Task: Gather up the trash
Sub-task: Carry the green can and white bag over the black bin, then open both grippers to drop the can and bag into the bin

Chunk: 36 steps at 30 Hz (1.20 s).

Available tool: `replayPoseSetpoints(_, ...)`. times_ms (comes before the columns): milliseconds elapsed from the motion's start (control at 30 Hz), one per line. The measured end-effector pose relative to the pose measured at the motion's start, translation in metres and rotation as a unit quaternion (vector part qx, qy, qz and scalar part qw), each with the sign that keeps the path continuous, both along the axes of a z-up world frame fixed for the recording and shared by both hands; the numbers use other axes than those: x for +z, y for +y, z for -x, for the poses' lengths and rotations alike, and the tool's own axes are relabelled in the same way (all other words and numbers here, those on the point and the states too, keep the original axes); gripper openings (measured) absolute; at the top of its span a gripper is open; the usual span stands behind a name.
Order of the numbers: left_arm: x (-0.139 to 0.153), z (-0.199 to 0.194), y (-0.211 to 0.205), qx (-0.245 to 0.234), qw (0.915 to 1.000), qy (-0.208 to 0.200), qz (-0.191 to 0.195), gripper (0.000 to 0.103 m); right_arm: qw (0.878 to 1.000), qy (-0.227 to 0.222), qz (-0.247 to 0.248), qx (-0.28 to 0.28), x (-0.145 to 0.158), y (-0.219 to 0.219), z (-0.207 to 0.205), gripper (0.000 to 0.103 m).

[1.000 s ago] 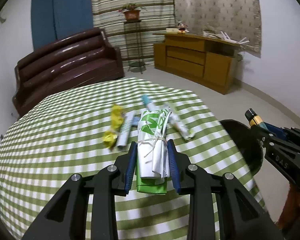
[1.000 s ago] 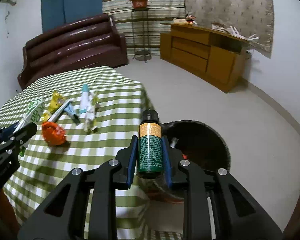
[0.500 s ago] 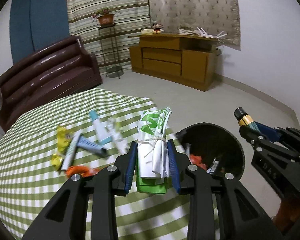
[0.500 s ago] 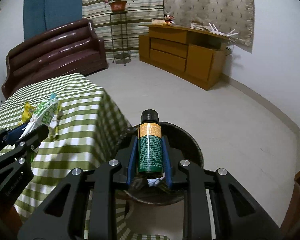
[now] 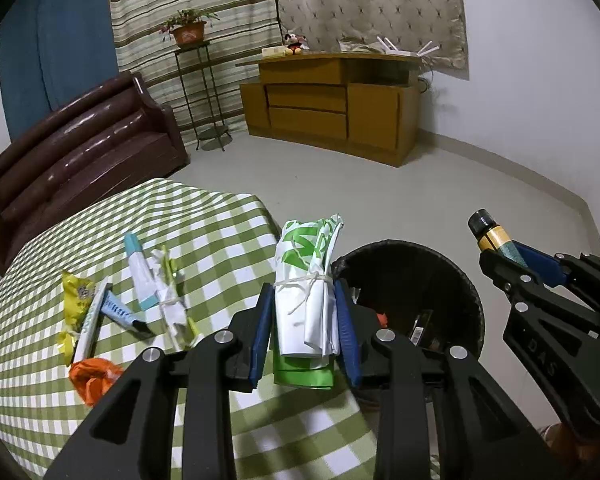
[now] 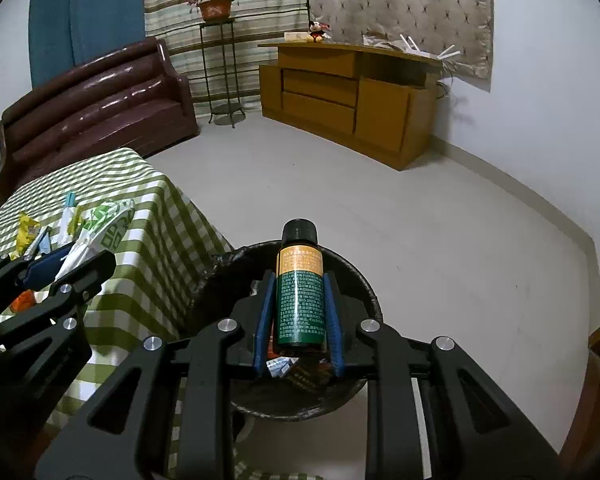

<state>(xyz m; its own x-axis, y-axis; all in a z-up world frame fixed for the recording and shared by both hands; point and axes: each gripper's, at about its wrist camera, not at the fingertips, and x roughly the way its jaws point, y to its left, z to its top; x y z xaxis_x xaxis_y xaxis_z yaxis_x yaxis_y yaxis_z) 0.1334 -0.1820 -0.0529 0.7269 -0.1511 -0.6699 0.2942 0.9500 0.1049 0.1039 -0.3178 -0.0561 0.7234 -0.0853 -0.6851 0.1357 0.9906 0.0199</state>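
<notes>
My left gripper (image 5: pixel 305 320) is shut on a rolled green-and-white bag (image 5: pixel 306 280) tied with string, held over the table's right edge next to the black trash bin (image 5: pixel 460 280). My right gripper (image 6: pixel 299 316) is shut on a small dark green bottle (image 6: pixel 300 296) with an orange band and black cap, directly above the trash bin (image 6: pixel 356 276), which holds several scraps. The same bottle (image 5: pixel 494 236) shows at the right of the left wrist view. Loose trash lies on the checked tablecloth (image 5: pixel 220 232): a yellow wrapper (image 5: pixel 76 292), tubes (image 5: pixel 138 272) and an orange scrap (image 5: pixel 94 376).
The bin stands on the grey floor (image 6: pixel 380 184) against the table's corner. A brown sofa (image 6: pixel 92 100), a plant stand (image 6: pixel 220 60) and a wooden cabinet (image 6: pixel 352 92) stand along the far walls.
Both grippers have swung right, away from the table's middle. The bag now hangs at the table's edge beside the bin, and the bottle has come over the bin's opening.
</notes>
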Motion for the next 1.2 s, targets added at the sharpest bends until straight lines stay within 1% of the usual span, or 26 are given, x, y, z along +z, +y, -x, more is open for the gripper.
replayPoseSetpoints(267,-0.007,-0.015,-0.014,-0.006,0.9997,0.021,-0.009,0.032,1.0,0.009,-0.009,-0.005,-0.01,-0.009,-0.009,0.023)
replayPoseSetpoints(433,-0.008,-0.02,-0.019,-0.008,0.9995,0.025,-0.018,0.032,1.0,0.011,-0.013,-0.009,-0.013,-0.013,-0.015,0.023)
replayPoseSetpoints(533,-0.011,-0.025,-0.02,-0.012,0.999,0.037,-0.021,0.034,1.0,0.014,-0.019,-0.012,-0.016,-0.016,-0.019,0.024)
replayPoseSetpoints(567,-0.011,-0.025,-0.02,-0.012,0.999,0.038,-0.022,0.039,1.0,0.015,-0.022,-0.014,-0.018,-0.017,-0.019,0.024)
replayPoseSetpoints(600,-0.01,-0.025,-0.02,-0.012,0.999,0.037,-0.022,0.045,0.999,0.016,-0.023,-0.015,-0.018,-0.019,-0.02,0.025)
replayPoseSetpoints(633,-0.009,-0.025,-0.02,-0.011,0.999,0.036,-0.022,0.048,0.999,0.017,-0.024,-0.016,-0.019,-0.02,-0.02,0.031)
replayPoseSetpoints(667,-0.009,-0.025,-0.02,-0.011,0.9991,0.035,-0.022,0.05,0.999,0.017,-0.024,-0.019,-0.02,-0.021,-0.02,0.035)
replayPoseSetpoints(700,-0.009,-0.025,-0.02,-0.011,0.9991,0.035,-0.022,0.05,0.999,0.016,-0.024,-0.02,-0.02,-0.021,-0.019,0.038)
replayPoseSetpoints(767,-0.009,-0.025,-0.02,-0.011,0.999,0.035,-0.024,0.051,0.999,0.018,-0.023,-0.022,-0.021,-0.021,-0.018,0.038)
replayPoseSetpoints(867,-0.007,-0.025,-0.02,-0.009,0.9991,0.035,-0.021,0.055,0.999,0.018,-0.023,-0.027,-0.02,-0.022,-0.016,0.04)
replayPoseSetpoints(933,-0.006,-0.024,-0.02,-0.007,0.9992,0.034,-0.018,0.056,0.999,0.018,-0.024,-0.029,-0.019,-0.022,-0.016,0.045)
replayPoseSetpoints(1200,-0.002,-0.016,-0.002,0.002,0.9995,0.032,-0.005,0.059,0.999,0.02,-0.025,-0.033,-0.013,-0.016,-0.011,0.049)
